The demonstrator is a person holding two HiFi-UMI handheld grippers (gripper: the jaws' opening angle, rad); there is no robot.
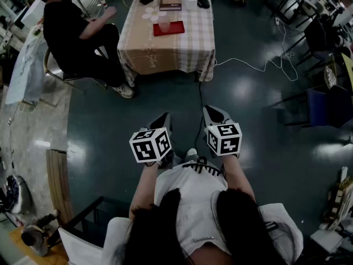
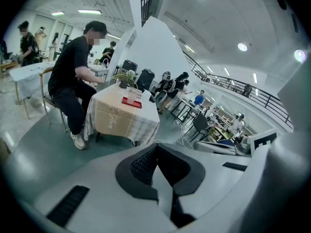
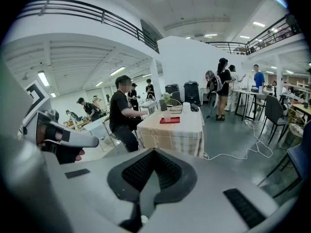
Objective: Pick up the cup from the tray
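Head view: both grippers at lower centre, well apart from the cup.
The left gripper (image 1: 161, 120) and right gripper (image 1: 213, 114) sit side by side, each with its jaws pressed together and nothing between them. The cup (image 1: 164, 26) stands upright on the red tray (image 1: 177, 27), which lies on the checked table (image 1: 165, 57) at upper centre. A person (image 1: 74, 35) sits just left of the table, in the upper left.
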